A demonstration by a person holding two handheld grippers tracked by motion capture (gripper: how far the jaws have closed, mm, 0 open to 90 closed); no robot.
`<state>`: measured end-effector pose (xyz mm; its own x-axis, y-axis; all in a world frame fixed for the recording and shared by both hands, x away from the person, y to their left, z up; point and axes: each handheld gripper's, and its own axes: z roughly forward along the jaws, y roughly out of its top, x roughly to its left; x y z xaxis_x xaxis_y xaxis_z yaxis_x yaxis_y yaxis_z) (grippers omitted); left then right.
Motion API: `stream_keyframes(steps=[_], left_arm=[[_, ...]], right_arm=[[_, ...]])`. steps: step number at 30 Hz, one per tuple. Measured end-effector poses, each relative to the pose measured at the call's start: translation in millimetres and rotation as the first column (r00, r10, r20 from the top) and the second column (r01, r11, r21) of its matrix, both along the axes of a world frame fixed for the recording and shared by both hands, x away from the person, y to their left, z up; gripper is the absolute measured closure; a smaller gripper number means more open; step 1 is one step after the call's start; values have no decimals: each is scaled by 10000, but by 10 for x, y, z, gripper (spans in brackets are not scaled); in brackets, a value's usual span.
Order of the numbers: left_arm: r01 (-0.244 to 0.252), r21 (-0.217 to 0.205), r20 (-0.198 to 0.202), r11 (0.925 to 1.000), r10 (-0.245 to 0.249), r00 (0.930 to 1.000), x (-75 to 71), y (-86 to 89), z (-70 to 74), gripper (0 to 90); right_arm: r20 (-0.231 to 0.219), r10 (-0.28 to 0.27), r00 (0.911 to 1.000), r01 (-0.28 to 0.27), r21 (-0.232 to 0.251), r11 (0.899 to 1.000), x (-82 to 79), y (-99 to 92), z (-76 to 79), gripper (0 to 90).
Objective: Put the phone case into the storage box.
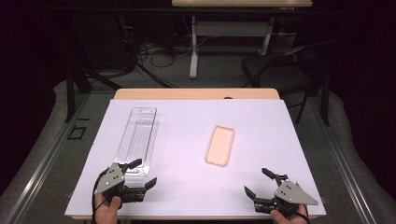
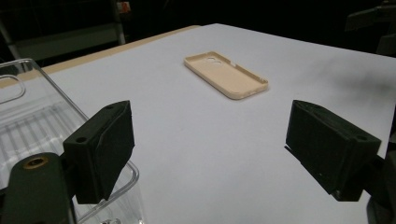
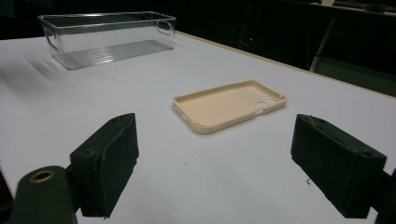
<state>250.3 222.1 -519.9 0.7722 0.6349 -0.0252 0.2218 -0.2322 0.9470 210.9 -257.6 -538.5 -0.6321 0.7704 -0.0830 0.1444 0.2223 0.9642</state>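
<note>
Phone case point(image 1: 220, 145), beige, lies flat and hollow side up on the white sheet point(image 1: 187, 186) covering the desk point(image 1: 196, 94). It sits ahead of my right fingers point(image 1: 256, 182), a bit toward my left, well apart from them. Seen along the right fingers the case point(image 3: 229, 105) lies just past the gap between the two pads, camera cutout at its far end, nothing touching it. From my left fingers point(image 1: 144, 173) the case point(image 2: 226, 74) is farther off, ahead and toward my right.

Right fingers: spread wide, empty, near the front edge of the desk. Left fingers: also spread wide, gripping nothing.

Clear plastic bin point(image 1: 137, 138), long and narrow with a ribbed floor, stands upright just ahead of my left fingers; its near end is right at them, and in the left gripper view one pad point(image 2: 103, 149) overlaps the bin's near corner point(image 2: 28, 121); contact I can't tell. Bin and case are well apart. From the right fingers the bin point(image 3: 109, 37) is far off, toward the left.

My hands point(image 1: 108, 210) hold both tools at the desk's near edge.
</note>
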Motion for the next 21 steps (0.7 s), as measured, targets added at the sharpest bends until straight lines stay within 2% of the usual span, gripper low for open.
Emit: stream_keyframes(steps=[3,4,6,9,13,18,21], left_arm=[[120,-71,-325,9999,-122,9994,16,-14,24,159],[212,-129,-587,9997,-219,9980,34,-11,52,158],[140,-98,-632,9999,-146,9979,43,-9,74,158],[-28,-164,-642,9999,18,9979,80,-8,150,158],[-212,-187,-795,9996,197,9966,127,-14,261,158],[-527,220,-984,9984,546,9937,235,-34,412,158],[-563,217,-980,9982,582,9935,328,-46,503,158]], right_arm=[[-152,70,9999,-70,27,10000,15,16,23,146],[-415,75,9991,-75,3,10000,32,31,48,146],[-523,84,9986,-83,29,10000,43,36,61,146],[-1095,-8,9940,15,67,10000,95,54,130,146],[-1481,-121,9889,130,47,9999,181,92,228,147],[-1617,-115,9868,98,-118,9999,281,144,357,147],[-1665,-92,9860,71,-133,9999,340,159,422,147]])
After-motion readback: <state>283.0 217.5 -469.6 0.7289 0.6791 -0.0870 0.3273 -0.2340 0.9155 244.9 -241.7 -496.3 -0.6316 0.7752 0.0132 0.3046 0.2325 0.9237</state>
